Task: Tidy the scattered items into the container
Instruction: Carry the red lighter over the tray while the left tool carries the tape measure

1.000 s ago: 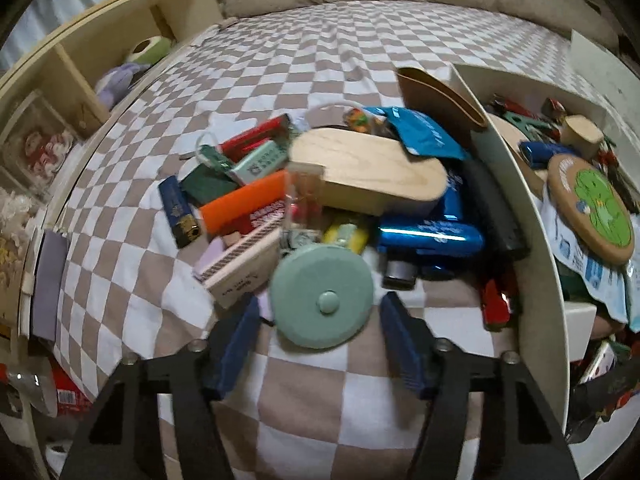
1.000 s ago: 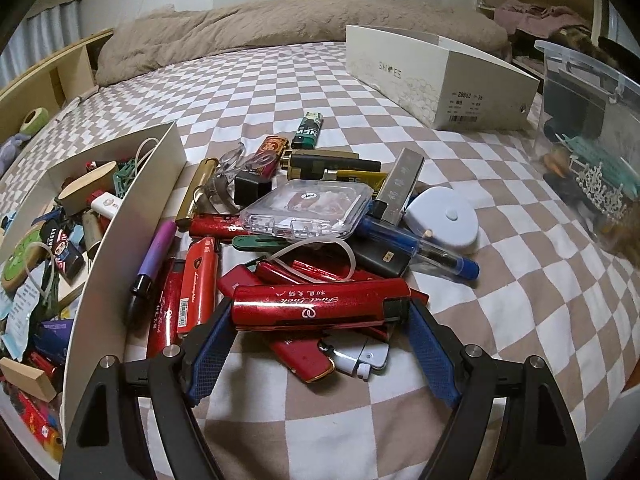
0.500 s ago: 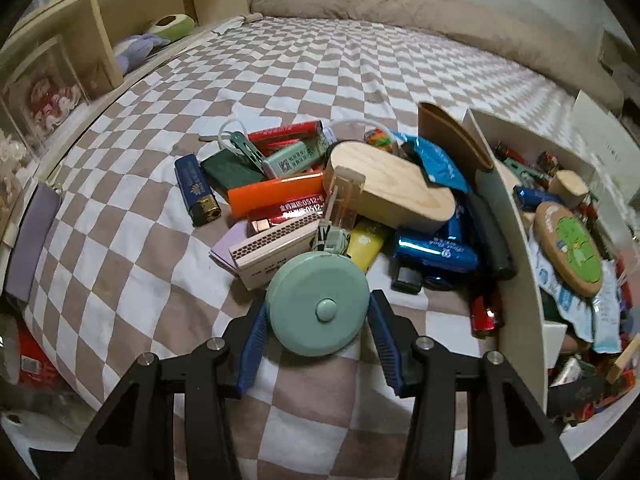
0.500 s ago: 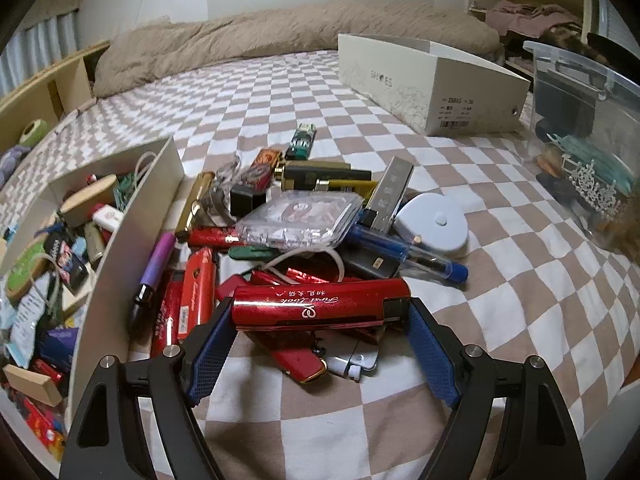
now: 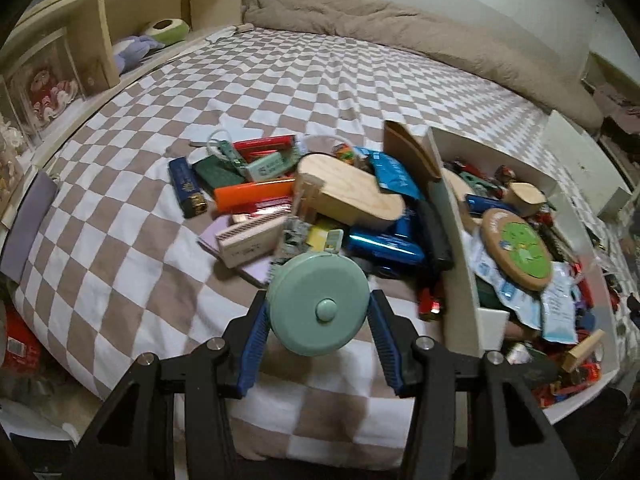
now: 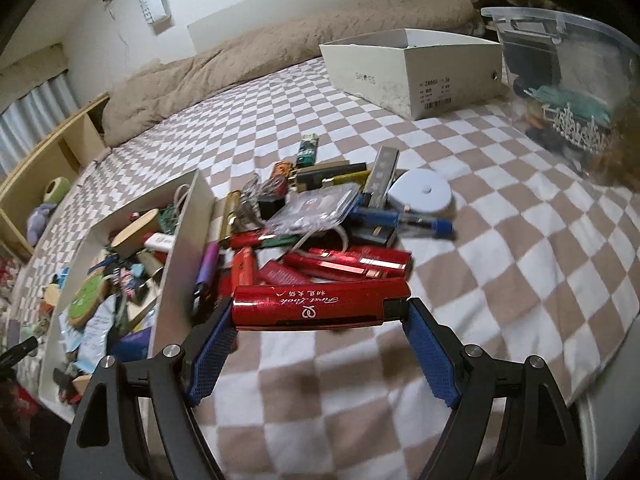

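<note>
My left gripper (image 5: 318, 314) is shut on a round mint-green tape measure (image 5: 318, 304) and holds it above the checkered bedspread, left of the white container box (image 5: 456, 216). My right gripper (image 6: 320, 316) is shut on a long red case with gold script (image 6: 320, 306), held crosswise and lifted above the pile, right of the same box (image 6: 180, 240). Scattered items lie on both sides: a wooden block (image 5: 348, 194), an orange lighter (image 5: 252, 192), a blue case (image 5: 384, 244), red cases (image 6: 352, 262), a clear plastic case (image 6: 316, 208), a white tape measure (image 6: 424, 192).
The box is crowded with a green-faced wooden disc (image 5: 520, 248) and small items. A white shoebox (image 6: 412, 72) and a clear plastic bin (image 6: 568, 80) stand at the far right. A wooden shelf (image 5: 96, 40) runs along the left. A beige duvet (image 5: 400, 36) lies behind.
My left gripper closed on the green tape measure and lifted it. My right gripper raised the red case up and back from the pile.
</note>
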`<action>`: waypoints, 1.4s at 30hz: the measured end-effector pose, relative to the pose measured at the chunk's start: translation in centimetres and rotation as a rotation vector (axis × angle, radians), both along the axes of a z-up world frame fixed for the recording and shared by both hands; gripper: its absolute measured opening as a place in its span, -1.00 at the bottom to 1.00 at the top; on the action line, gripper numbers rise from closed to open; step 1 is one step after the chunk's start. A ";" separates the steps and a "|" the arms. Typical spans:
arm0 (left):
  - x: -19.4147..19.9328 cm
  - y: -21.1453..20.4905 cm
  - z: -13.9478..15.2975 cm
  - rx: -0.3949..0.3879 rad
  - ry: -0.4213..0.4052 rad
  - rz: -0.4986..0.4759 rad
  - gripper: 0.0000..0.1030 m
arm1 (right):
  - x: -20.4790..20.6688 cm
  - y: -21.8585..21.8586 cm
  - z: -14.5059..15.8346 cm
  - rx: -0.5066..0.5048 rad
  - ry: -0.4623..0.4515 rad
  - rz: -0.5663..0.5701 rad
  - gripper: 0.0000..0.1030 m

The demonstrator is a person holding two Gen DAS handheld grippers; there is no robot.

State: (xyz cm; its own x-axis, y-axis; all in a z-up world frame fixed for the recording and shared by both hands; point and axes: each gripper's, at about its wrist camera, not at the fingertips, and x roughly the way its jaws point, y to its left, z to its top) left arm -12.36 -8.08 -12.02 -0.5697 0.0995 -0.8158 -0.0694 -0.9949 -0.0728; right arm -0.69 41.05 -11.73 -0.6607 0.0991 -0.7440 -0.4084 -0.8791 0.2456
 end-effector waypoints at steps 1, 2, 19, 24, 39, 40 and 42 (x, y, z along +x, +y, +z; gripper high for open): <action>0.2 0.4 0.1 0.007 0.002 -0.011 -0.05 | 0.3 -0.3 0.1 -0.009 0.004 0.003 0.62; 0.5 0.7 0.2 0.014 0.005 -0.021 -0.05 | 0.5 -0.6 0.2 -0.014 0.006 0.006 0.62; 2.8 8.3 1.3 0.147 0.007 -0.199 -0.05 | -1.3 -7.8 3.0 -0.012 0.040 0.186 0.62; 2.9 9.6 1.4 0.166 0.008 -0.234 -0.05 | -2.6 -10.5 3.2 0.005 0.025 0.272 0.62; 2.4 11.0 0.8 0.183 -0.018 -0.279 -0.05 | -6.4 -15.5 2.6 0.042 -0.007 0.391 0.62; 2.4 11.0 0.8 0.185 -0.018 -0.280 -0.05 | -6.6 -15.6 2.4 0.043 -0.012 0.390 0.62; 2.4 11.0 0.7 0.189 -0.018 -0.280 -0.05 | -6.6 -15.9 2.3 0.072 -0.015 0.388 0.89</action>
